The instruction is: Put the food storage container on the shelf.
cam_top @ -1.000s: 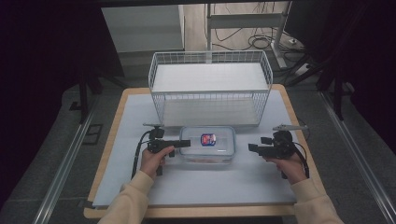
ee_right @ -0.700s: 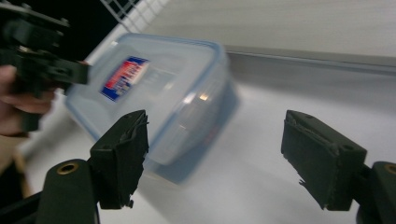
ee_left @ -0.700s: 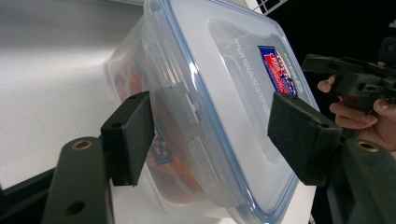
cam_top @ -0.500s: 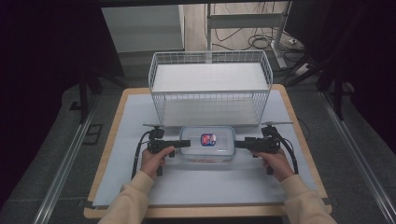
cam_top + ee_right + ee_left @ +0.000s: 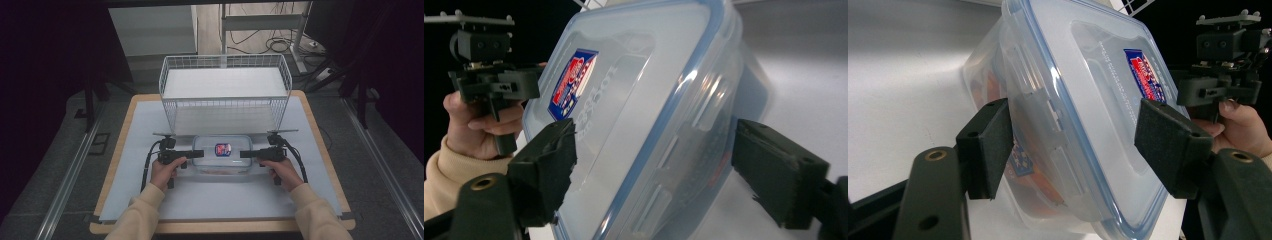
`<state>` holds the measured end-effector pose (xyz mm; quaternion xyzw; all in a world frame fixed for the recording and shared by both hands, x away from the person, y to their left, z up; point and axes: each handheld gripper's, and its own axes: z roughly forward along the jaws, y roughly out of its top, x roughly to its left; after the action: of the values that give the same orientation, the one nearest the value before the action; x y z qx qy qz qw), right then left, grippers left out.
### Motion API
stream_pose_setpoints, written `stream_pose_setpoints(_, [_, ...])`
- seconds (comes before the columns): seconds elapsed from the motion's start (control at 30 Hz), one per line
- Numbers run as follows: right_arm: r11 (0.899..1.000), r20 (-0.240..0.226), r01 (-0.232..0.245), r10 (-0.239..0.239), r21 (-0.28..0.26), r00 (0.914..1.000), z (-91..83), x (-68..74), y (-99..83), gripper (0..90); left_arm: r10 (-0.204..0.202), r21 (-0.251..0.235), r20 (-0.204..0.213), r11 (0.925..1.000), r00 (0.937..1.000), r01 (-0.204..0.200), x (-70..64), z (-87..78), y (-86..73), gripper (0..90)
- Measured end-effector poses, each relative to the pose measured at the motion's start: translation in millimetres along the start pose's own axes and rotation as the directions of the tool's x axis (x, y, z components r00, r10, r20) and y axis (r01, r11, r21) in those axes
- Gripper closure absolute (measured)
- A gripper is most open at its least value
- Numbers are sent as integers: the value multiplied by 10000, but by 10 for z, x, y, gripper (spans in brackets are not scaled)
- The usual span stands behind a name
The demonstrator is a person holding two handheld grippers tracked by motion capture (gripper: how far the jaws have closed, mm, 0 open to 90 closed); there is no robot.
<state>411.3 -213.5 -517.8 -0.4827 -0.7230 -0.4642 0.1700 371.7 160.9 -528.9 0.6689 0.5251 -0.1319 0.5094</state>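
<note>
Container: a clear plastic food container (image 5: 222, 154) with a blue-rimmed snap lid sits on the white mat, directly between the two grippers, its short ends facing their fingertips.
Lid label: a red and blue sticker (image 5: 223, 149) sits on top of the lid, about midway between the two sets of fingers.
Contents: something orange-red shows through the clear wall (image 5: 998, 90) beside the left gripper's lower finger; what it is cannot be told.
Left gripper: the left gripper (image 5: 196, 154) points at the container's left end, held by the left hand (image 5: 164, 172).
Left fingers: the fingers (image 5: 985, 145) stand apart, one on each side of the container's end, lid side and base side; the lower pad lies against or just beside the wall, the other pad close over the lid, and a firm clamp cannot be told.
Right gripper: the right gripper (image 5: 246, 154) points at the container's right end, held by the right hand (image 5: 282, 171).
Right fingers: the fingers (image 5: 549, 160) are also apart, straddling that end; one pad is close to the lid near the sticker, the other stands clear of the base side.
Basket: a white wire basket (image 5: 225, 92) stands beyond both sets of fingertips, behind the container.
Table: a wooden table (image 5: 320, 130) with the white mat (image 5: 220, 197) under both hands.
</note>
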Motion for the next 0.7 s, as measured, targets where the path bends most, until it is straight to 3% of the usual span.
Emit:
stream_pose_setpoints(0.17, [9996, 95, 165, -163, -221, 9998, -101, 23, 12, 360, 56, -13, 13, 10000, 10000, -56, -7, -4, -8, 322])
stream_pose_setpoints(0.37, [9991, -158, 43, -50, -420, 9999, -153, 17, -23, 432, 331, -189, -128, 9993, 9994, -333, -76, -45, -55, 342])
stream_pose_setpoints(0.7, [9917, -91, 860, -872, -957, 9961, -261, 150, -178, 496, 936, -656, -424, 9932, 9947, -963, -229, -161, -214, 416])
